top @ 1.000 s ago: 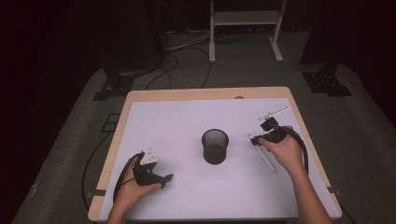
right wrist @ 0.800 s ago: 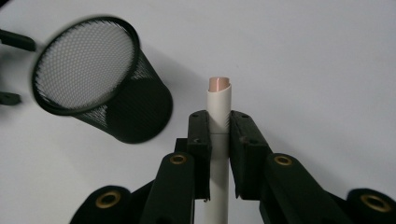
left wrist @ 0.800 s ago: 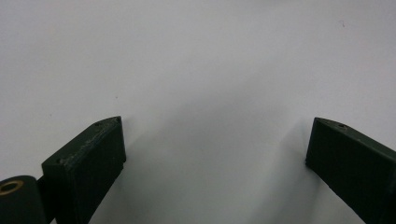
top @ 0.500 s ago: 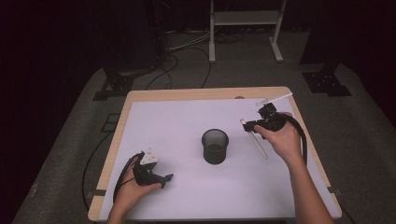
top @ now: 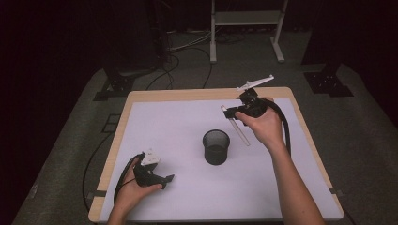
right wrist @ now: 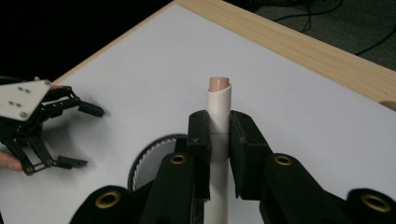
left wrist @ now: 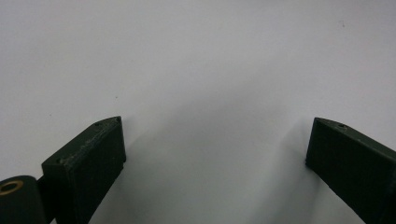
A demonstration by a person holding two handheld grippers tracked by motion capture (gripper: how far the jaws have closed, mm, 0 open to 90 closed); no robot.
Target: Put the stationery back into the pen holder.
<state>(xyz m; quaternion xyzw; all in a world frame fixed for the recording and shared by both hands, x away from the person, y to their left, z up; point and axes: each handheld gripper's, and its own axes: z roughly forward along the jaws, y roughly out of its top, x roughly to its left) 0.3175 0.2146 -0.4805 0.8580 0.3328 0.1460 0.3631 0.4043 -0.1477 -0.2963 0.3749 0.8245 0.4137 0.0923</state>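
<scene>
A black mesh cup (top: pixel 216 146) stands near the middle of the white table (top: pixel 169 122). My right gripper (top: pixel 232 112) hovers above the table, behind and to the right of the cup, shut on a white stick (top: pixel 242 135) that slants down toward the cup's right side. In the right gripper view the jaws (right wrist: pixel 218 123) clamp the stick (right wrist: pixel 218 98) below its pinkish tip, with the cup's rim (right wrist: pixel 149 161) underneath. My left gripper (top: pixel 166 182) rests on the table at the front left, open, nothing between its jaws (left wrist: pixel 215 135). It also appears in the right gripper view as the left gripper (right wrist: pixel 88 136).
The table has a wooden border (top: pixel 187 95). Beyond it on the dark floor are a metal stand (top: pixel 246 18), cables (top: pixel 187 47) and black bases (top: pixel 326 82). White surface lies all around the cup.
My right gripper has lifted off the table with the white stick and moved left and farther back, toward the cup. The left gripper has stayed put.
</scene>
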